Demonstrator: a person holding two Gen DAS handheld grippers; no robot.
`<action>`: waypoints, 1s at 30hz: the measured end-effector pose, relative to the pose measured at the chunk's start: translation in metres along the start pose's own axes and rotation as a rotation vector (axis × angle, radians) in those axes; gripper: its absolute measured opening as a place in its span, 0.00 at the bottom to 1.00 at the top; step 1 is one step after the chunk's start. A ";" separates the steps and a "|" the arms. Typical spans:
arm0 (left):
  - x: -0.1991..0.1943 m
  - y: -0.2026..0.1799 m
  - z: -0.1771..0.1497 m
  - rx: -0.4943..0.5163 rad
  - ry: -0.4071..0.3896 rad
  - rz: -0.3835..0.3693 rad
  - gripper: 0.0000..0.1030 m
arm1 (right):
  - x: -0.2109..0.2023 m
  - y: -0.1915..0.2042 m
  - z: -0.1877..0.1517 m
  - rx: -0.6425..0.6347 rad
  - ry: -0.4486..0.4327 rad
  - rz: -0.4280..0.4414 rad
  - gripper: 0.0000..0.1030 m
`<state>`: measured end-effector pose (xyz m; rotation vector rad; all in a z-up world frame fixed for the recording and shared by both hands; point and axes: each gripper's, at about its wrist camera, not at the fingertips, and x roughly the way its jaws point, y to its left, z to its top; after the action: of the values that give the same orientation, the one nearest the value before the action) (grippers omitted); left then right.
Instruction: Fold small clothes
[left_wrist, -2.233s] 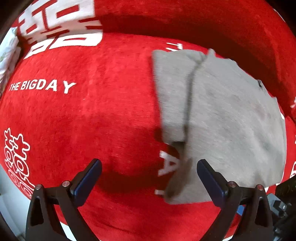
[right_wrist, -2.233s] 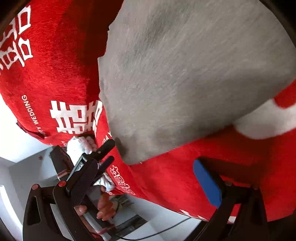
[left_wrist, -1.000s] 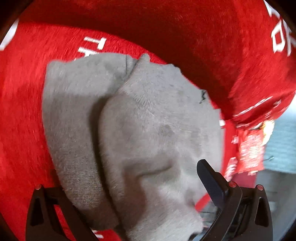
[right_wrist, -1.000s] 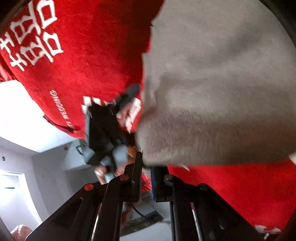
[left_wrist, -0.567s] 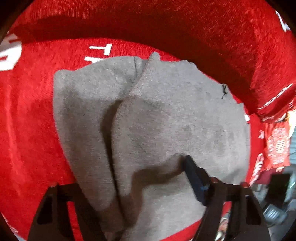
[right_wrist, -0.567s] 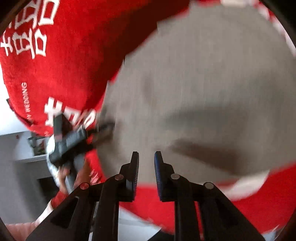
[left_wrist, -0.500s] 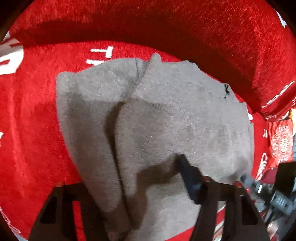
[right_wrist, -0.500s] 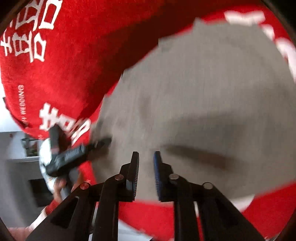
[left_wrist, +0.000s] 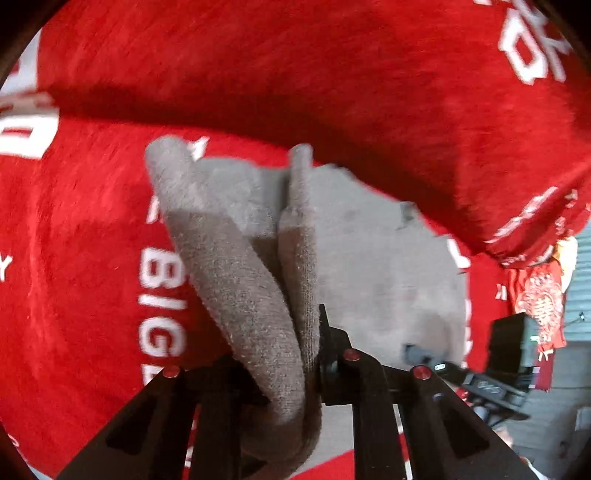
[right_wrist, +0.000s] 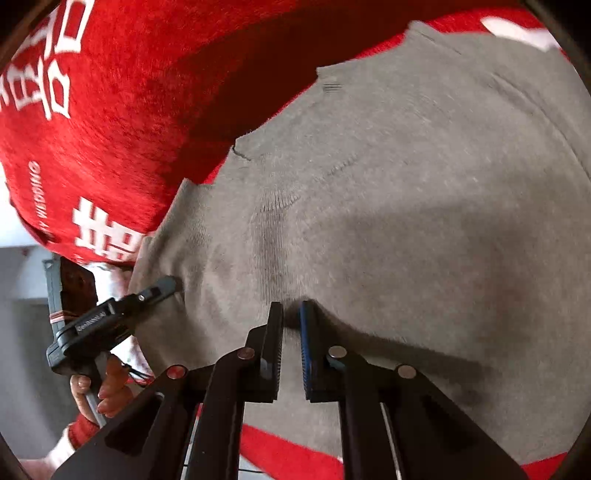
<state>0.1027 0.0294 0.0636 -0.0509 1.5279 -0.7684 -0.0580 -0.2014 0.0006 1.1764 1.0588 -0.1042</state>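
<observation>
A small grey knit garment (left_wrist: 369, 266) lies on a red cloth with white lettering (left_wrist: 92, 221). My left gripper (left_wrist: 291, 354) is shut on the garment's near edge, and a bunched fold of grey fabric (left_wrist: 258, 295) hangs over its fingers. In the right wrist view the garment (right_wrist: 406, 184) fills most of the frame. My right gripper (right_wrist: 291, 325) is shut on the garment's near edge. The left gripper (right_wrist: 159, 291) also shows at the left of this view, pinching the same edge.
The red cloth (right_wrist: 110, 110) covers the surface and rises in a fold behind the garment (left_wrist: 332, 74). The surface edge and the room floor lie past the lower right (left_wrist: 554, 406). The person's hand (right_wrist: 96, 391) holds the left gripper's handle.
The left gripper went from open over the garment to shut on its near edge, lifting a fold. The right gripper stayed shut on its edge, and the garment moved with both.
</observation>
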 end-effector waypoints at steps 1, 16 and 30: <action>-0.004 -0.010 0.001 0.015 -0.010 -0.014 0.14 | -0.004 -0.006 -0.001 0.019 0.004 0.028 0.11; 0.074 -0.248 -0.008 0.379 0.047 -0.108 0.14 | -0.098 -0.094 -0.013 0.183 -0.122 0.208 0.14; 0.154 -0.294 -0.051 0.522 0.123 0.148 0.39 | -0.095 -0.155 -0.027 0.322 -0.125 0.238 0.14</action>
<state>-0.0864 -0.2482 0.0687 0.4992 1.3851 -1.0423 -0.2146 -0.2891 -0.0387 1.5585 0.8032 -0.1637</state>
